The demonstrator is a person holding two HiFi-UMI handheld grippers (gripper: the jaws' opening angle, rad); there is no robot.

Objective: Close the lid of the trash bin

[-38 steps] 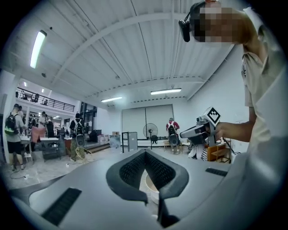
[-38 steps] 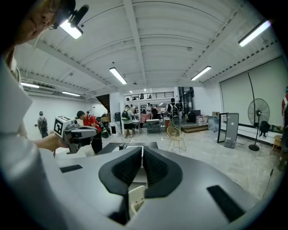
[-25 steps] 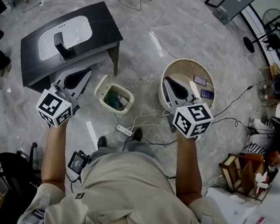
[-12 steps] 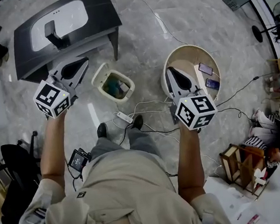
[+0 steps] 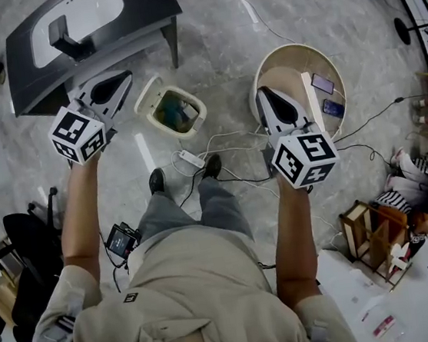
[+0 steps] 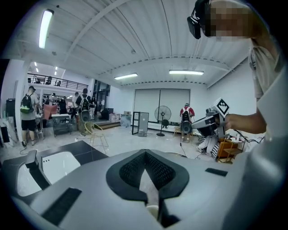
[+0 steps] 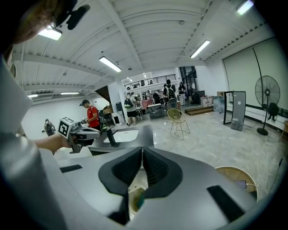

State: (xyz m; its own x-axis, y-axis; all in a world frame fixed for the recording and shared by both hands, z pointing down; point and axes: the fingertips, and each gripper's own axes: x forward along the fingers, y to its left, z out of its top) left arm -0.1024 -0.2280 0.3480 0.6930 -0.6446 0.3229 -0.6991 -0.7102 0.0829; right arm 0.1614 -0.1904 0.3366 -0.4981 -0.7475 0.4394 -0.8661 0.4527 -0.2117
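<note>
A small cream trash bin (image 5: 172, 111) stands open on the marble floor, with rubbish inside; its lid (image 5: 145, 96) is tipped up at the far left side. My left gripper (image 5: 125, 80) hangs shut and empty just left of the bin, pointing towards it. My right gripper (image 5: 261, 91) is shut and empty well to the right, over the round table's edge. In the right gripper view the bin (image 7: 135, 200) shows under the shut jaws, and the left gripper (image 7: 83, 132) is at the left. The left gripper view shows the right gripper (image 6: 204, 126) across from it.
A dark table with a white sink top (image 5: 87, 19) stands behind the bin. A round wooden table (image 5: 294, 63) holds two phones (image 5: 323, 83). A power strip (image 5: 192, 159) and cables lie by the person's feet. A black chair (image 5: 21, 236) is at left, a wooden rack (image 5: 369, 236) at right.
The person has stepped forward, so the bin and both tables now lie nearer in the head view. Both grippers stay shut and held out in much the same pose.
</note>
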